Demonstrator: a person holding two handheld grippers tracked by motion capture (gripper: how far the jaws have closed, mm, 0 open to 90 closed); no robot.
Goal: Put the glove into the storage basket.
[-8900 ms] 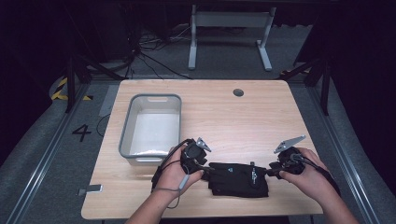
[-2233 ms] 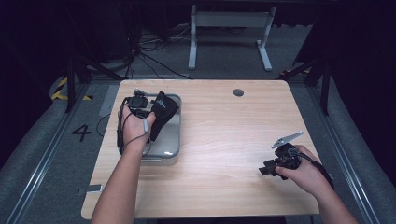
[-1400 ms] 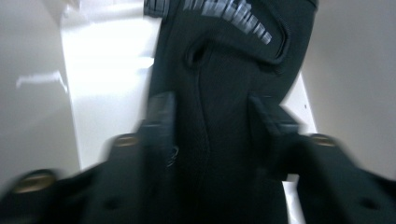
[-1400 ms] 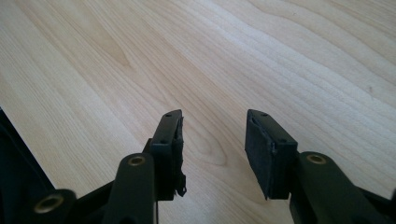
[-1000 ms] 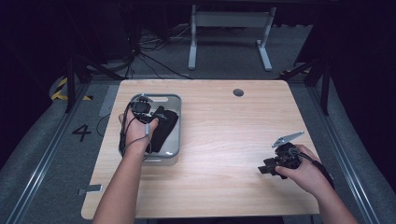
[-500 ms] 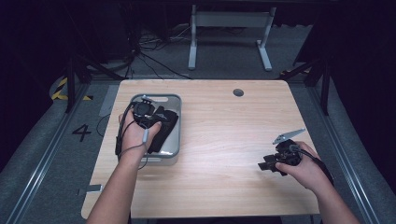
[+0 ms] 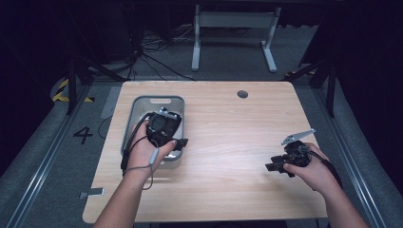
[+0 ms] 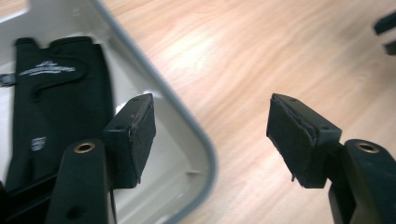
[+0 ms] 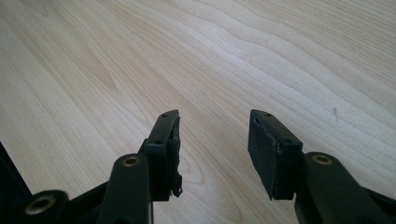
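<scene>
Wooden table (image 7: 228, 142): left gripper view reveals black glove (image 8: 56, 98) inside grey bin (image 8: 196, 140).

Black glove (image 8: 56, 107) with pale lettering, grey bin (image 8: 187, 140), light wood-grain table (image 7: 228, 156).

I see a bench (image 7: 228, 142) of pale, smooth wood grain with a soft sheen. The tray (image 8: 196, 140) looks like smooth grey plastic. The black glove (image 8: 56, 102) inside is matt cloth.
</scene>
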